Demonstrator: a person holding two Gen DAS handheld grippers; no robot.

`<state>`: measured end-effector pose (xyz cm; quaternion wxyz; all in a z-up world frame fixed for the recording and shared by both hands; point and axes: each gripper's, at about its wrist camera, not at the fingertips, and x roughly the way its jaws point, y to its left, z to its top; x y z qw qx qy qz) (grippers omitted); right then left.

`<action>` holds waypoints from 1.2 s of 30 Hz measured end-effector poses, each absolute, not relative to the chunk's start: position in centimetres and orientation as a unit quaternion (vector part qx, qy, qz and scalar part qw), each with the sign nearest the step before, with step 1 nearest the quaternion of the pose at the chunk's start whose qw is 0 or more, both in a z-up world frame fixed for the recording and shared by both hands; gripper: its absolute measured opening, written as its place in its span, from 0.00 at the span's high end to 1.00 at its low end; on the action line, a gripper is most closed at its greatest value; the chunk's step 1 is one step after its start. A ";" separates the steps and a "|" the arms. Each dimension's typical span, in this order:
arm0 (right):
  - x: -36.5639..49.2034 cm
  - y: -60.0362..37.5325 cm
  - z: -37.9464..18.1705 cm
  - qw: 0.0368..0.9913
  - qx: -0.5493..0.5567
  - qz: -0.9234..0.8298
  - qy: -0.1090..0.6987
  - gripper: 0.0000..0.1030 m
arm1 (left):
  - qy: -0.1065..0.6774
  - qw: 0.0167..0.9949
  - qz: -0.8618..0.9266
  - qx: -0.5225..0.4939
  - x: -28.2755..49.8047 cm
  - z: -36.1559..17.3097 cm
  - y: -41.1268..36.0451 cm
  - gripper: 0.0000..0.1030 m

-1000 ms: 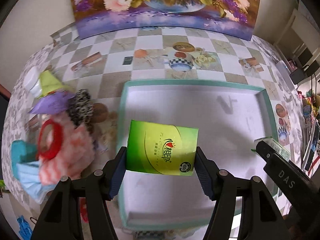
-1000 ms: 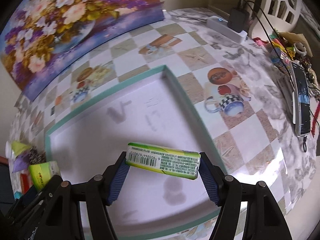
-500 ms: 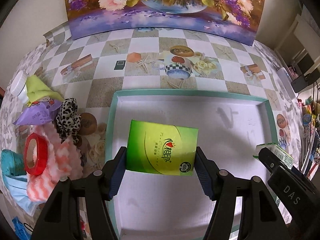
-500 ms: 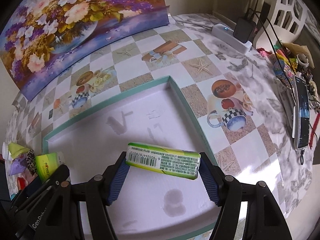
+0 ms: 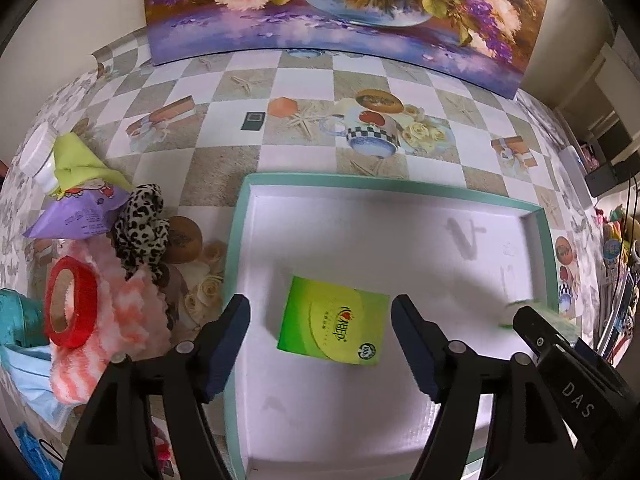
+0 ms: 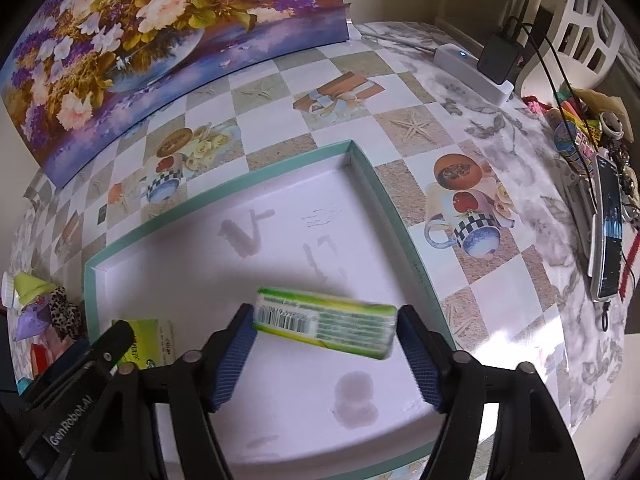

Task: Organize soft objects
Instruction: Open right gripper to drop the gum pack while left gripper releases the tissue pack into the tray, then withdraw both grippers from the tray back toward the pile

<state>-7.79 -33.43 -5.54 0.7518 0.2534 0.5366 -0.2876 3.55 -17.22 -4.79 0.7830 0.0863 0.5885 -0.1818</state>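
A green tissue pack (image 5: 334,326) lies flat on the floor of the white, teal-rimmed tray (image 5: 400,186). My left gripper (image 5: 320,308) hangs above it, jaws opening, with a clear gap at each pad. In the right wrist view a second green tissue pack (image 6: 326,328) is blurred and tilted between the pads of my right gripper (image 6: 325,314), whose jaws are opening; the pack is slipping free over the tray (image 6: 394,228). The first pack (image 6: 152,344) shows at lower left there, beside the left gripper's finger (image 6: 116,336).
Left of the tray lies a heap: leopard scrunchie (image 5: 140,232), pink striped cloth (image 5: 120,320), red tape roll (image 5: 70,308), purple pouch (image 5: 76,216), green cloth (image 5: 80,164). A flower painting (image 5: 340,8) stands behind. A phone (image 6: 608,232) and power strip (image 6: 472,72) lie to the right.
Both grippers' jaws have spread. The left pack has fallen out of the pads onto the tray floor. The right pack has gone blurred and tilted, sliding out of its pads.
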 end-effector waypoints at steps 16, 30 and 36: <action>-8.0 -33.5 -4.9 0.763 0.241 -0.301 0.518 0.00 | 0.575 0.801 -0.152 0.068 4.6 -4.5 -15.3 0.01; -8.2 -32.1 -3.0 0.777 0.244 -0.280 0.508 0.00 | 0.562 0.807 -0.177 0.033 4.3 -3.3 -14.2 0.01; -8.4 -30.7 -1.1 0.799 0.243 -0.270 0.479 0.00 | 0.550 0.816 -0.179 0.016 3.8 -2.4 -12.6 0.01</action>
